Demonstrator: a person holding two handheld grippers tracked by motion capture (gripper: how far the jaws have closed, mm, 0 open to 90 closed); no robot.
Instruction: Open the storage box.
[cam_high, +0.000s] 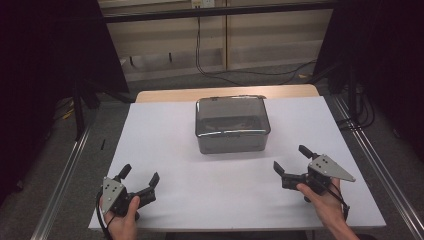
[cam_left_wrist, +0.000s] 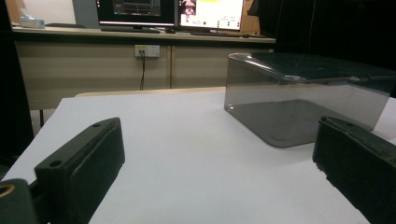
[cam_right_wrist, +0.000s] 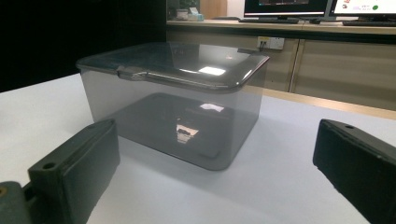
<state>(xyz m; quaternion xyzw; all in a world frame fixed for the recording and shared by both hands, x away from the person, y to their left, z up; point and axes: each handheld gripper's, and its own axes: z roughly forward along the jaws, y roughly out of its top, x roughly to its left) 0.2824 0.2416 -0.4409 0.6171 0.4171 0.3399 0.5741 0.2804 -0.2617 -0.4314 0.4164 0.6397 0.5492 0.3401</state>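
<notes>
Nearest the person, the left gripper (cam_high: 140, 181) and the right gripper (cam_high: 291, 161) rest low over the white sheet (cam_high: 165, 135) at its 2 front corners — each with jaws spread wide and holding nothing. Between and beyond them, near the sheet's middle, stands the smoky clear box (cam_high: 232, 125) with its lid (cam_high: 231, 116) on, well apart from both. Farther back, a wooden table edge (cam_high: 165, 95) shows — then cables (cam_high: 220, 70) on the floor.

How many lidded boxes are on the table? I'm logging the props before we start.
1. A smoky transparent lidded box stands at the middle of the white table, beyond and between the left gripper and right gripper, touching neither. Nothing on the table could hide another.
</notes>
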